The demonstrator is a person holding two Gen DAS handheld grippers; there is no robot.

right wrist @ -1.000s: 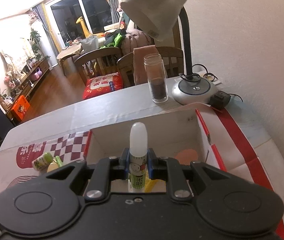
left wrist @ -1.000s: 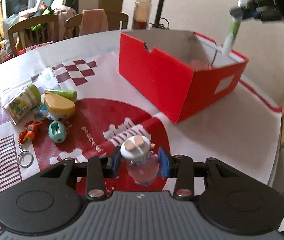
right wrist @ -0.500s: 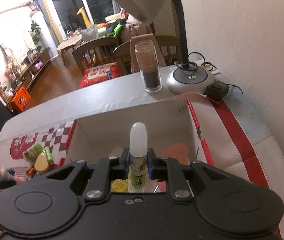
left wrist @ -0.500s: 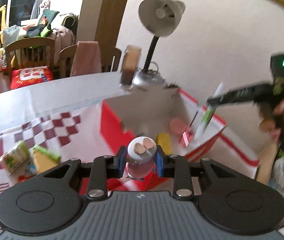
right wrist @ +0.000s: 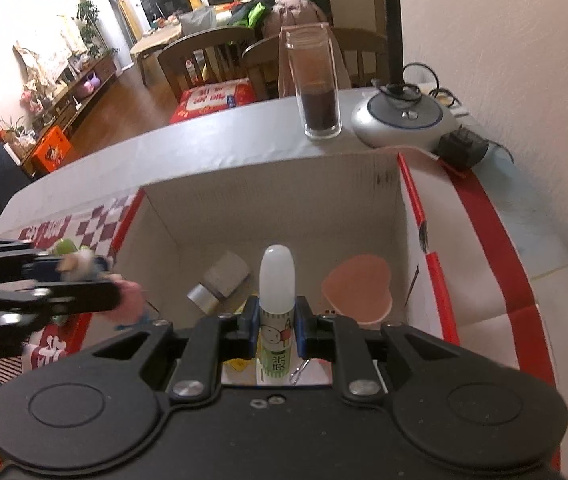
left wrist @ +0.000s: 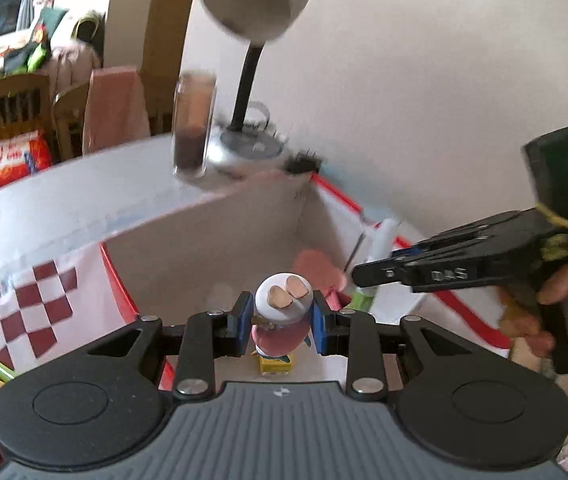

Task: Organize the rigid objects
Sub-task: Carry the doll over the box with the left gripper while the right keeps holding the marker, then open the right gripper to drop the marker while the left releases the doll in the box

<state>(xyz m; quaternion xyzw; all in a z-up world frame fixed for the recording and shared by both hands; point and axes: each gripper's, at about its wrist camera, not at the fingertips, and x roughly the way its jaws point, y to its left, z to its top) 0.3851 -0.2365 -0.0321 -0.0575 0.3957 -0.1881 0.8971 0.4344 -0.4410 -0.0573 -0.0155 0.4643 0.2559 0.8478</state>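
Okay, both grippers loaded over the box. Left gripper is clamped on the figurine, just inside the box's near-left wall. Right gripper grips the glue stick upright, above the box floor near the heart and the roll already inside. I'd lower each before letting go, glue stick into the bare patch between roll and heart, figurine nearer the left wall, keeping the grippers apart so they don't clash.
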